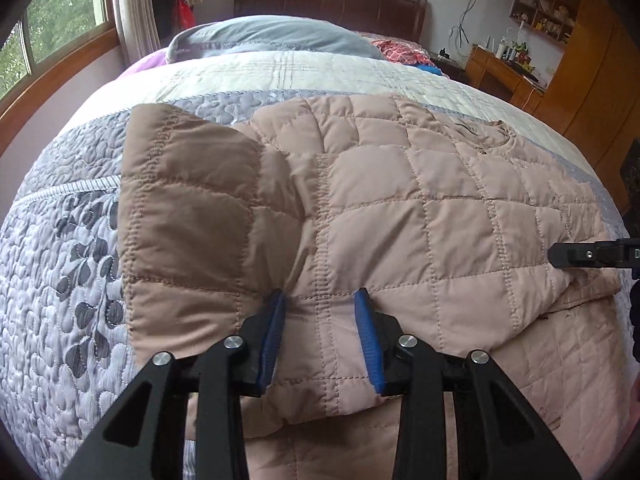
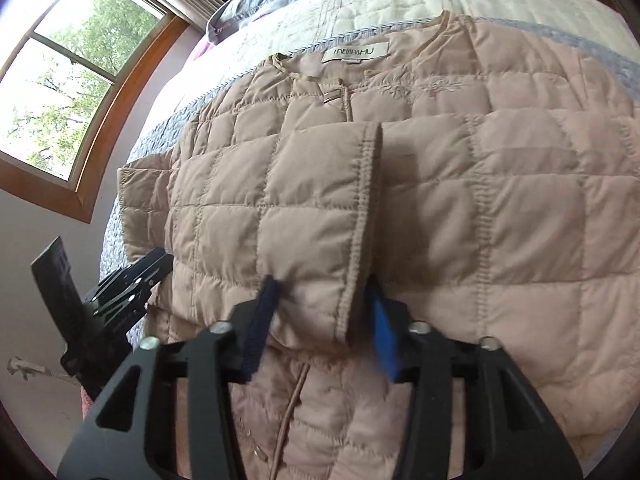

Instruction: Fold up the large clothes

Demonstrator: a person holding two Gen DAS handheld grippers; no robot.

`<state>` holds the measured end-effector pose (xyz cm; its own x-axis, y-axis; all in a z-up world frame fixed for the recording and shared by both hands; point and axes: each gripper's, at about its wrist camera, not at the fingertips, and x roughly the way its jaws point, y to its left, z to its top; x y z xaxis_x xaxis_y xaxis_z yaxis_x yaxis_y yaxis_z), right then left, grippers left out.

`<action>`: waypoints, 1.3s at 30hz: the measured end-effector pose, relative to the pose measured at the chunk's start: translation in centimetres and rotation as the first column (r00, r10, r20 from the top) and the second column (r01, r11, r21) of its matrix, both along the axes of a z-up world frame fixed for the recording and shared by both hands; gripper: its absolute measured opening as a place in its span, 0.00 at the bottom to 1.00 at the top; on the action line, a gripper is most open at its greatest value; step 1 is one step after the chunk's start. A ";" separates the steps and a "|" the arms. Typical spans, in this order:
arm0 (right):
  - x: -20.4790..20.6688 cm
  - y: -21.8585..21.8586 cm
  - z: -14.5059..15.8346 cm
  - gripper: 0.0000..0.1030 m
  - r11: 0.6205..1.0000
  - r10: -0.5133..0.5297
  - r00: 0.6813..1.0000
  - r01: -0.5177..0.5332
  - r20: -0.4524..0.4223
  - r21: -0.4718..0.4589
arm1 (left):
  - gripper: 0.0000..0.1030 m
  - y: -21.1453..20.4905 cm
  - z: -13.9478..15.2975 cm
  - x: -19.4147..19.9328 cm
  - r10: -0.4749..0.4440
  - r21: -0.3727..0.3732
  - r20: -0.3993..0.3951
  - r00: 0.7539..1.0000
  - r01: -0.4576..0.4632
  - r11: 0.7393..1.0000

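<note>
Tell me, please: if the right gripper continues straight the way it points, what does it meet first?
Probably the folded sleeve of the quilted jacket: the right gripper already straddles its cuff end, though contact depth is unclear.

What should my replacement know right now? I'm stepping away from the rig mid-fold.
Left claw: pads astride the near edge of the jacket; grip unclear.
Right claw: closed on the sleeve cuff.
The jacket lies front-up on the bed, collar at the far side.
Done: that sleeve is drawn across the chest.
Left: lay it flat, then probably fold the body.
</note>
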<state>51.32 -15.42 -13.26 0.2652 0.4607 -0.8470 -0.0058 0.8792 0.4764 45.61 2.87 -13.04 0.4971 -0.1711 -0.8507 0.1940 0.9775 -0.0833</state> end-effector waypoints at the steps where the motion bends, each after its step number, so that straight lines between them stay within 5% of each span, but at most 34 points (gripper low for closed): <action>1: 0.0 0.1 0.1 0.16 1.000 0.003 1.000 -0.003 0.001 0.002 | 0.35 0.2 0.4 -0.2 0.006 -0.012 0.001 1.000 -0.006 1.000; 3: -0.4 -0.1 1.0 0.07 1.000 0.001 1.000 -0.001 0.022 0.012 | 0.35 0.8 1.7 -0.6 0.020 -0.061 0.014 1.000 -0.019 0.998; 9: -3.7 -4.1 7.6 0.06 0.999 -0.016 0.979 0.025 0.202 -0.039 | 0.35 1.7 6.6 -1.0 0.063 -0.104 0.146 0.987 -0.048 0.993; 14: -5.7 -8.3 10.3 0.06 0.987 -0.086 0.961 0.118 0.264 -0.105 | 0.35 0.1 6.4 0.1 0.040 -0.089 0.139 0.990 -0.027 0.996; 25: -5.8 -13.9 5.9 0.06 0.964 -0.213 0.958 0.239 0.194 -0.119 | 0.35 -3.5 0.6 2.6 -0.016 -0.020 0.026 1.000 0.016 1.000; 32: -4.7 -14.6 -0.4 0.09 0.953 -0.242 0.966 0.255 0.094 -0.161 | 0.36 -5.2 -0.8 2.3 -0.027 0.087 0.057 0.998 0.022 0.996; 35: -5.1 -14.3 0.2 0.12 0.951 -0.238 0.964 0.256 0.116 -0.172 | 0.36 -5.4 -0.4 2.1 -0.031 0.107 0.056 0.998 0.025 0.994; 39: -7.2 -14.2 4.1 0.17 0.924 -0.259 0.940 0.309 0.224 -0.226 | 0.36 -4.7 2.0 0.9 -0.008 0.042 0.073 0.997 0.004 0.999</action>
<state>44.08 -29.62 -9.20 0.5172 0.1184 -0.8477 0.1951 0.9480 0.2514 46.56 -1.80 -11.04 0.5573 -0.1394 -0.8185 0.2040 0.9786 -0.0278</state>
